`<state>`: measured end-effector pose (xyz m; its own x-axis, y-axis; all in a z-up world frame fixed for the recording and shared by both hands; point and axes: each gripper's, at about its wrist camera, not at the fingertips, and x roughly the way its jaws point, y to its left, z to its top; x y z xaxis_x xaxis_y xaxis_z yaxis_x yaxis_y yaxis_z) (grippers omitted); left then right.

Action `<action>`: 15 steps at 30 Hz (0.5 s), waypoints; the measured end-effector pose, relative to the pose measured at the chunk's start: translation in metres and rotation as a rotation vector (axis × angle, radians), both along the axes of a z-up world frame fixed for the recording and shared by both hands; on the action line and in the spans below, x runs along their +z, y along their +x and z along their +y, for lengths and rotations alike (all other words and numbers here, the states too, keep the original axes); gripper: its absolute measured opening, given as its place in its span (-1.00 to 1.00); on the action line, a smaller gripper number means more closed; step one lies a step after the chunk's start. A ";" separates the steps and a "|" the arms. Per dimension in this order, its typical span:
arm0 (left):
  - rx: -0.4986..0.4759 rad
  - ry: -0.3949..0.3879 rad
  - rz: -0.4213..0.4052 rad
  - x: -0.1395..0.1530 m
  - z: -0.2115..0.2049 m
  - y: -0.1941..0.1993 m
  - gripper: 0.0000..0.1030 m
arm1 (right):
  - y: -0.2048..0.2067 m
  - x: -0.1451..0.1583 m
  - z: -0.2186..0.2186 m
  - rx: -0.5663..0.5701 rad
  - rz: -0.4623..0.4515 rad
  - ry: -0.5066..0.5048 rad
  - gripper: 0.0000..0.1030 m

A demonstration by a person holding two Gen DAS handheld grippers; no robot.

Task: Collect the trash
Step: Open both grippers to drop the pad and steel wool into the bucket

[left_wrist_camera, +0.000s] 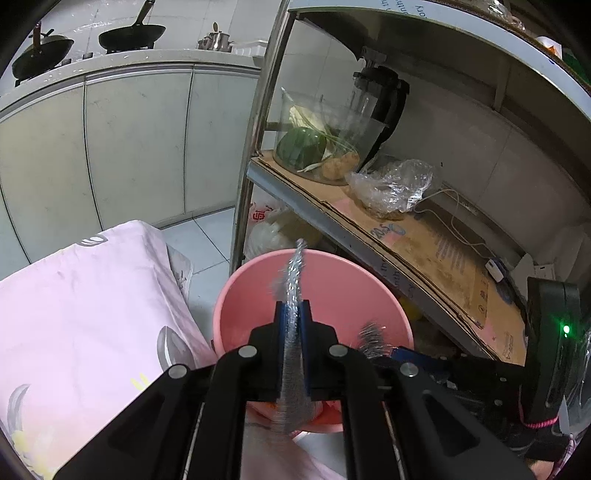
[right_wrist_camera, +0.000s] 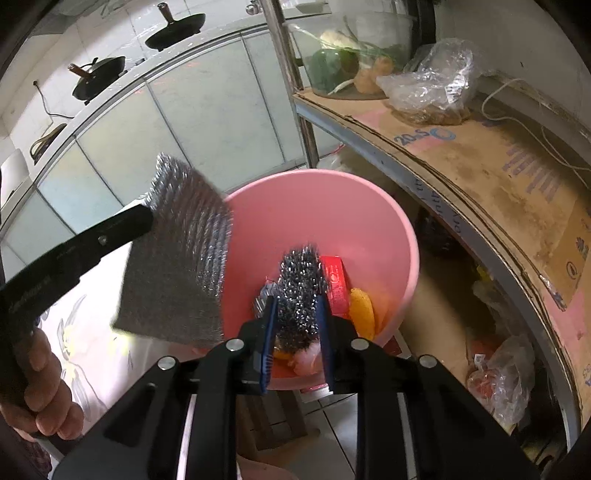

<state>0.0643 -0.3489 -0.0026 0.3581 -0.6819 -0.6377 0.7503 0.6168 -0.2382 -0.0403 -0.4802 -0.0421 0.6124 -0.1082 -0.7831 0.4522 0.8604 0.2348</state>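
We have the left gripper [left_wrist_camera: 291,314] closed on a flat silvery sheet [left_wrist_camera: 293,295], held edge-on between its blue fingers [left_wrist_camera: 282,325] so that it rises toward twelve o'clock in the left wrist view. From the right wrist view the same sheet [right_wrist_camera: 177,258] shows its broad ribbed face at nine o'clock, clamped at its upper left edge and hanging beside the rim of the pink bin [right_wrist_camera: 369,206].

Our right gripper [right_wrist_camera: 297,314] is closed on a steel wool scrubber [right_wrist_camera: 301,288], pinched between its blue fingers [right_wrist_camera: 269,332] directly over the bin's mouth. Inside the bin we see a red wrapper [right_wrist_camera: 336,284] just to the three o'clock side of the scrubber, an orange peel [right_wrist_camera: 362,310] beyond it, and a pale pinkish scrap [right_wrist_camera: 306,358] below the scrubber at six o'clock.

In the left wrist view the bin [left_wrist_camera: 255,277] sits at six o'clock, between a pink floral cloth [left_wrist_camera: 92,302] at eight o'clock and a metal shelf [left_wrist_camera: 295,192] at three o'clock. The shelf is lined with cardboard [left_wrist_camera: 443,254] and carries a clear container of vegetables [left_wrist_camera: 314,144] and a crumpled plastic bag [left_wrist_camera: 395,188]. Two black pans [left_wrist_camera: 131,35] stand on the tabletop [left_wrist_camera: 129,61] at eleven o'clock.
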 end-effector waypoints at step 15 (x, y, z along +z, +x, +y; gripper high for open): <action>0.000 0.008 0.001 0.007 0.010 -0.008 -0.25 | -0.001 0.002 0.008 0.010 0.003 0.006 -0.19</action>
